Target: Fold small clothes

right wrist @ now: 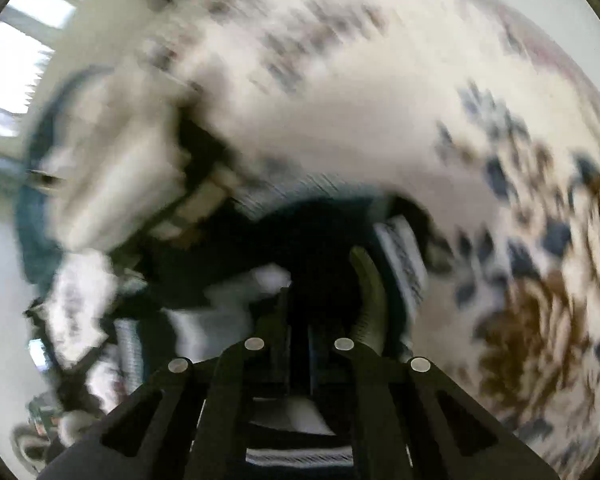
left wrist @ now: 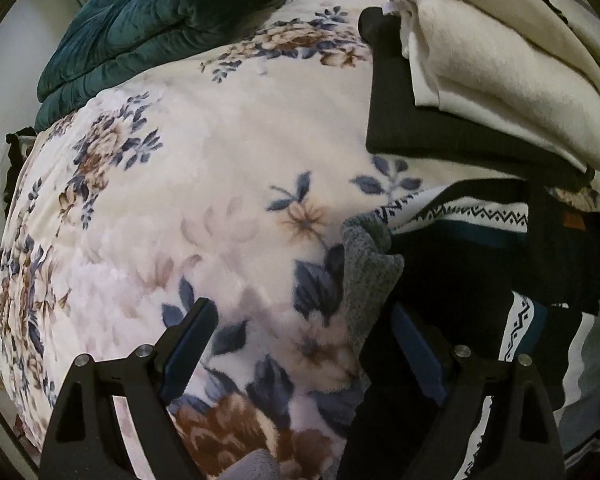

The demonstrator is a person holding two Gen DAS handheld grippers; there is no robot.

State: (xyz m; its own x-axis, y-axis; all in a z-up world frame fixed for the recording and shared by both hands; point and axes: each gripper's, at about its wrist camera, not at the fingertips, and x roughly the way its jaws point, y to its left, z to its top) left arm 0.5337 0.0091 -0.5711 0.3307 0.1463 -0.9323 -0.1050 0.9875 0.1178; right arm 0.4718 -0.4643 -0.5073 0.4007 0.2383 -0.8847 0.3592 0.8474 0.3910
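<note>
A dark patterned knit garment (left wrist: 460, 248) with white zigzag bands and a grey knit cuff (left wrist: 366, 264) lies on the floral blanket (left wrist: 204, 184) at the right of the left wrist view. My left gripper (left wrist: 304, 320) is open over the blanket, its right finger (left wrist: 414, 344) beside the garment's edge. The right wrist view is motion-blurred. There my right gripper (right wrist: 298, 300) has its fingers close together on the dark garment (right wrist: 300, 240), which it holds above the blanket (right wrist: 380, 120).
A stack of folded clothes, cream (left wrist: 500, 80) on top of black (left wrist: 420, 128), sits at the upper right. A teal quilt (left wrist: 160, 20) lies at the far end of the bed. In the blurred right wrist view, the stack (right wrist: 120, 168) is on the left.
</note>
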